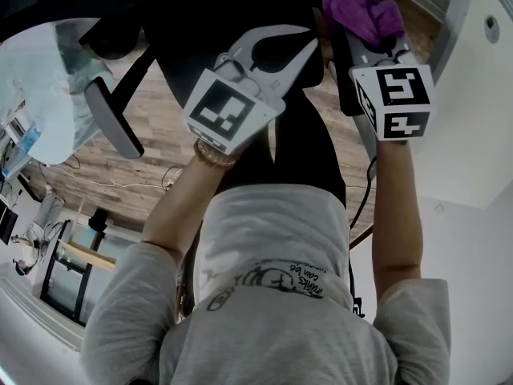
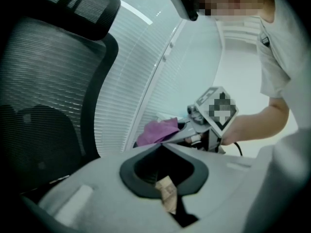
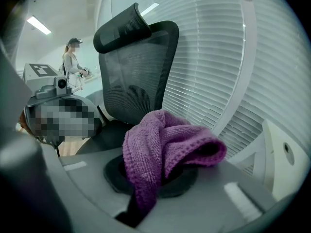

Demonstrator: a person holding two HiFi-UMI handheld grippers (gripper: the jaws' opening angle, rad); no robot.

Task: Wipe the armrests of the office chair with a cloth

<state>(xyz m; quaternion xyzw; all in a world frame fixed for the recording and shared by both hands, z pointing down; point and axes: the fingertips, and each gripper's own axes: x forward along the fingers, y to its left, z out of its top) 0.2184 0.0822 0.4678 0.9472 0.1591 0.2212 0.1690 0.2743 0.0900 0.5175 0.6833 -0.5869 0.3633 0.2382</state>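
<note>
The black mesh office chair (image 3: 136, 76) stands in front of me, and its backrest (image 2: 43, 106) fills the left of the left gripper view. In the head view one grey armrest pad (image 1: 112, 119) juts out at the left. My right gripper (image 1: 377, 42) is shut on a bunched purple cloth (image 1: 361, 10), held next to a dark bar (image 1: 346, 79) at the chair's right side. The cloth (image 3: 165, 140) drapes over the right gripper (image 3: 165, 171) and hides its tips. My left gripper (image 1: 309, 38) is over the chair seat, jaws shut with tips touching (image 2: 163, 143), holding nothing. The cloth (image 2: 158, 131) shows beyond it.
White blinds (image 3: 218, 57) run behind the chair. The floor (image 1: 160, 151) is wood planks, with a black cable (image 1: 365, 191) hanging at the right. A pale round tabletop (image 1: 40, 95) sits at the far left. Another person (image 3: 73, 62) stands far off.
</note>
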